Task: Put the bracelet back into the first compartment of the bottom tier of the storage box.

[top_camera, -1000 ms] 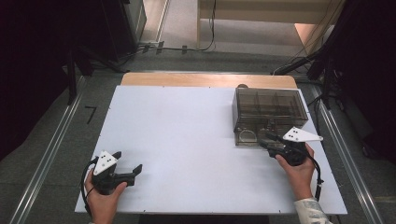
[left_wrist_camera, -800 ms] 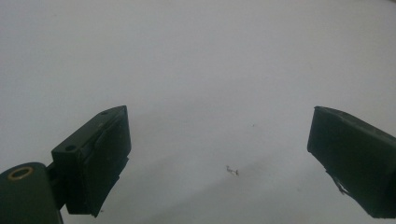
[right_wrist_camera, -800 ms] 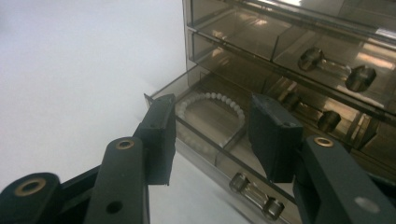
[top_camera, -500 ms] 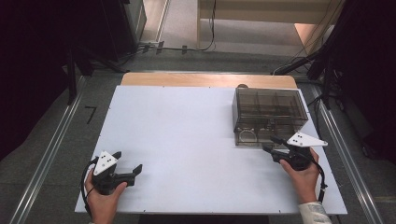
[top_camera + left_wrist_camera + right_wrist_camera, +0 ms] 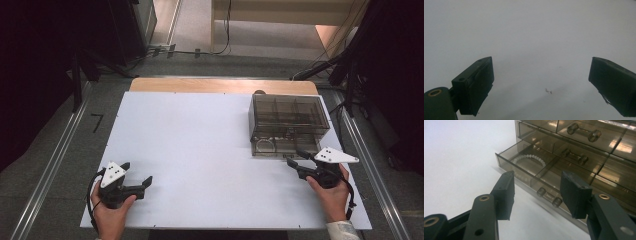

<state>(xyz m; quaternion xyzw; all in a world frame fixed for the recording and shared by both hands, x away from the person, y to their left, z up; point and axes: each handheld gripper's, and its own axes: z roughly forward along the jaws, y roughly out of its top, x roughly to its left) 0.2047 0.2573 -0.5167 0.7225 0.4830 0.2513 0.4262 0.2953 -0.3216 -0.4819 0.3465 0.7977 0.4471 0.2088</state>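
The smoky drawer organizer [image 5: 289, 125] sits at the white surface's [image 5: 200, 150] far right. Its bottom drawer [image 5: 529, 167] is pulled partly out, baring a white bead bracelet [image 5: 530, 160]. The right gripper [image 5: 536, 191] hovers just in front of the drawer's handle [image 5: 549, 196], fingers apart and empty, seemingly ready to grasp it. The left gripper [image 5: 122, 182] rests near the surface's front left edge, fingers wide open, leaving broad bare room between the two.

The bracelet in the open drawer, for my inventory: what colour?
White beads, clearest in the right gripper view.
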